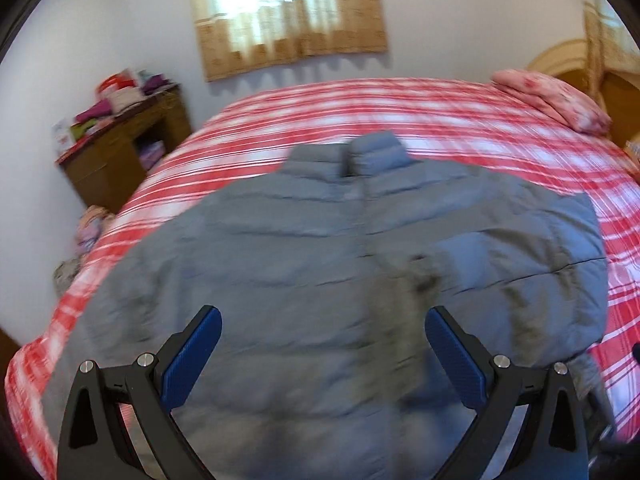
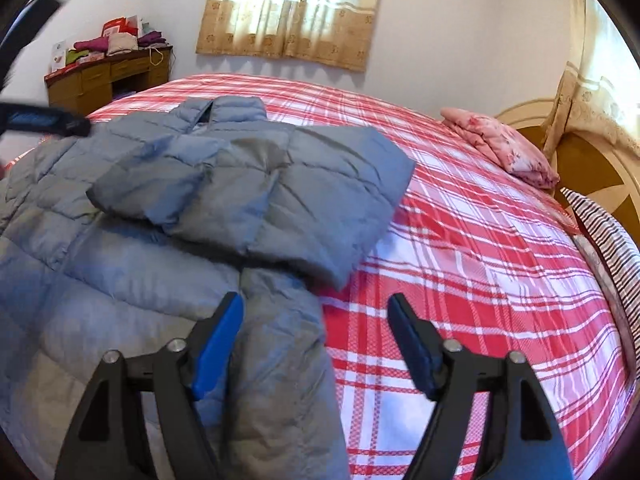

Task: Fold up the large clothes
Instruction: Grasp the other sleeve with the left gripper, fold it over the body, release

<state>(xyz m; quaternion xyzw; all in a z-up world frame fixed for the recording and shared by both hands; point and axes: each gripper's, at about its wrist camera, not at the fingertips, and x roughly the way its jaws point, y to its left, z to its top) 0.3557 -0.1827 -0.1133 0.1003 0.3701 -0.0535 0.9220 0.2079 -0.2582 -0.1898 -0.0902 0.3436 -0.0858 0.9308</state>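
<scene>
The grey padded jacket (image 2: 168,216) is spread on the plaid bed (image 2: 460,240), one sleeve folded across. Both the right gripper (image 2: 316,344) and left gripper (image 1: 324,356) are held wide apart, empty, just above it, presumably for regrasping.

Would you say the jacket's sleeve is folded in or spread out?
Folded in: the sleeve lies across the jacket front.

Right claw (image 2: 316,312) open above grey jacket (image 2: 160,216), sleeve folded, on plaid bed (image 2: 480,280).
</scene>
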